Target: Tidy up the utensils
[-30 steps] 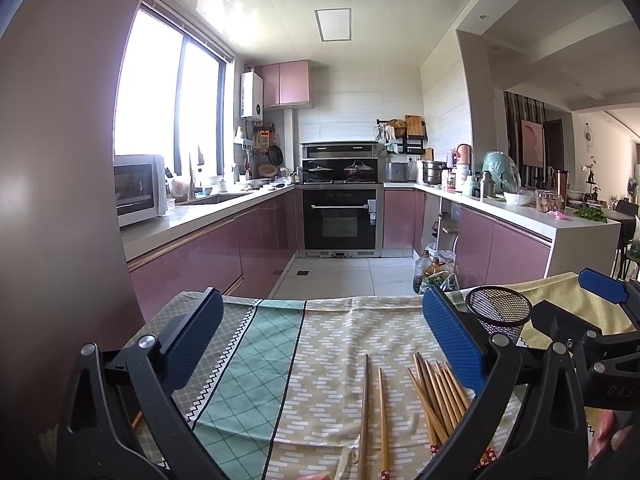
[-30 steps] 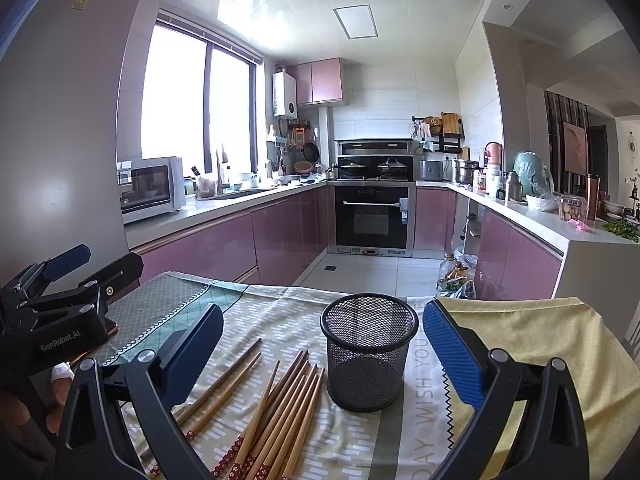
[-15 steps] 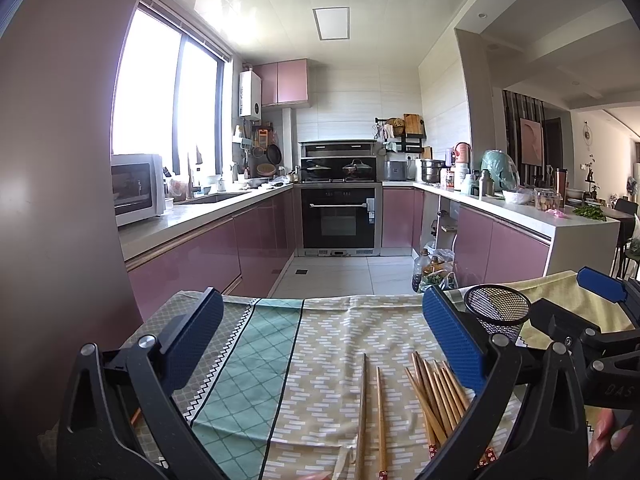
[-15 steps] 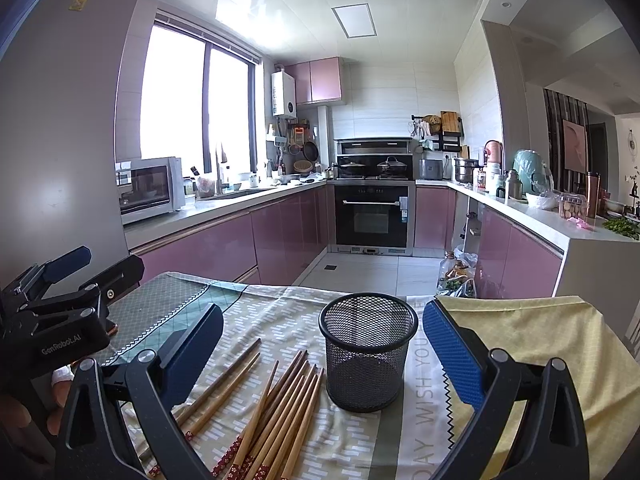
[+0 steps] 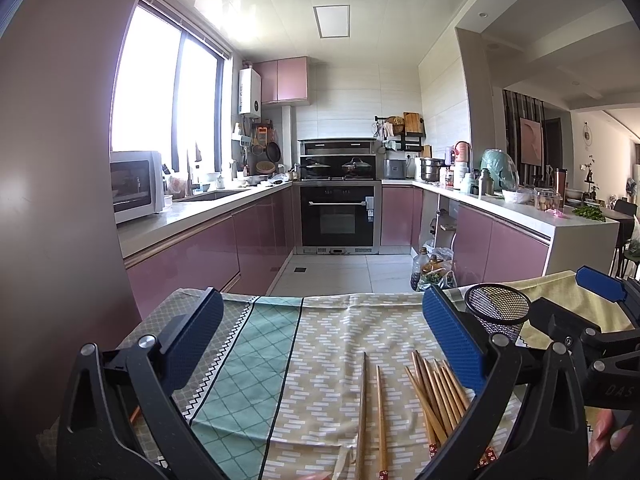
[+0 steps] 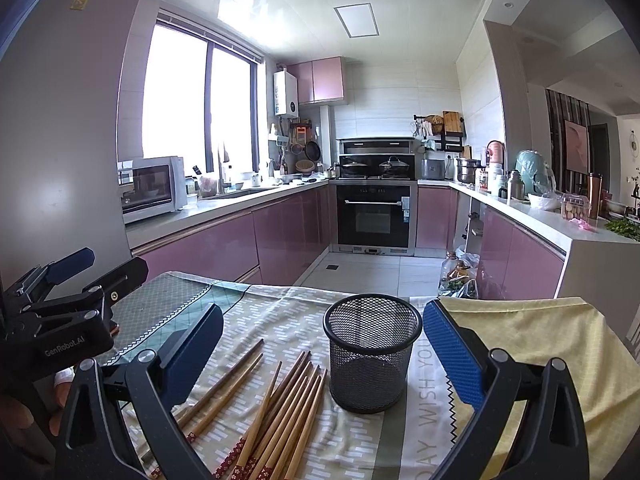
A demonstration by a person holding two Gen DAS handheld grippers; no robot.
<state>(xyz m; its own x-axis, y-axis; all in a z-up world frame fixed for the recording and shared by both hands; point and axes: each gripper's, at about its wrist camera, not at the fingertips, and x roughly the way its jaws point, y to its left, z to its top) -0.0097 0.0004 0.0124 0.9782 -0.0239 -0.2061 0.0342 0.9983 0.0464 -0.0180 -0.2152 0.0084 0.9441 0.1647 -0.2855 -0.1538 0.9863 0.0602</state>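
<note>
A table (image 6: pixel 532 344) in a pink-fronted kitchen, spread with patterned cloths, carries the whole job: a black mesh holder (image 6: pixel 372 356) stands upright and empty-looking at its rim, and a scatter of wooden chopsticks (image 6: pixel 280 412) lies flat on the cloth just to its left. Over the last second almost nothing has shifted; both cameras drift only slightly and no chopstick has left the cloth, so the sorting appears not yet begun.

The right claw (image 6: pixel 320 364) hangs low over the table with its blue pads spread wide and nothing between them, the mesh holder and the nearer chopsticks framed in the gap. The left claw (image 5: pixel 320 344) is likewise wide open and empty, held level and facing down the kitchen, with two separate chopsticks (image 5: pixel 370 412) lying in front of it and the main bundle close to its right pad. Each claw shows at the edge of the other's view, a person's fingers (image 5: pixel 604 438) visible behind the handle. A first pick of a chopstick looks the likely next step.
</note>
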